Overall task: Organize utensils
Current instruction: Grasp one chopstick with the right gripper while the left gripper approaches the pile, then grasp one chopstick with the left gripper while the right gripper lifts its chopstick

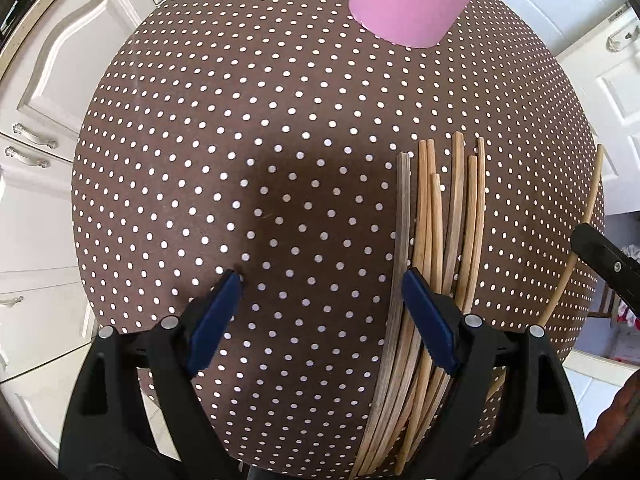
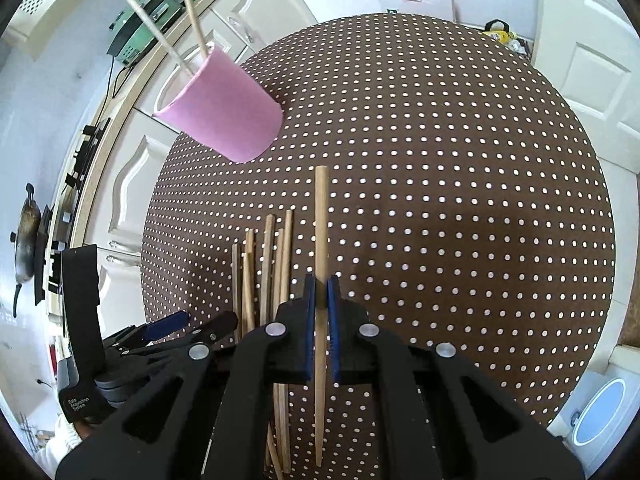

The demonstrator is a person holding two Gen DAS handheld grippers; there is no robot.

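Note:
A pink cup (image 2: 224,114) stands at the far left of the dotted round table (image 2: 440,160) with two chopsticks (image 2: 192,12) in it. It also shows at the top of the left wrist view (image 1: 408,0). A pile of wooden chopsticks (image 1: 436,248) lies on the cloth; it also shows in the right wrist view (image 2: 268,272). My right gripper (image 2: 321,288) is shut on one chopstick (image 2: 321,216), held above the table right of the pile. My left gripper (image 1: 320,280) is open and empty, its right finger (image 1: 428,320) over the pile.
White cabinets (image 1: 48,80) ring the table on the left. A white door (image 1: 600,60) stands at the far right. The right gripper's black arm (image 1: 600,256) shows at the right edge of the left wrist view. A counter with appliances (image 2: 140,28) is beyond the cup.

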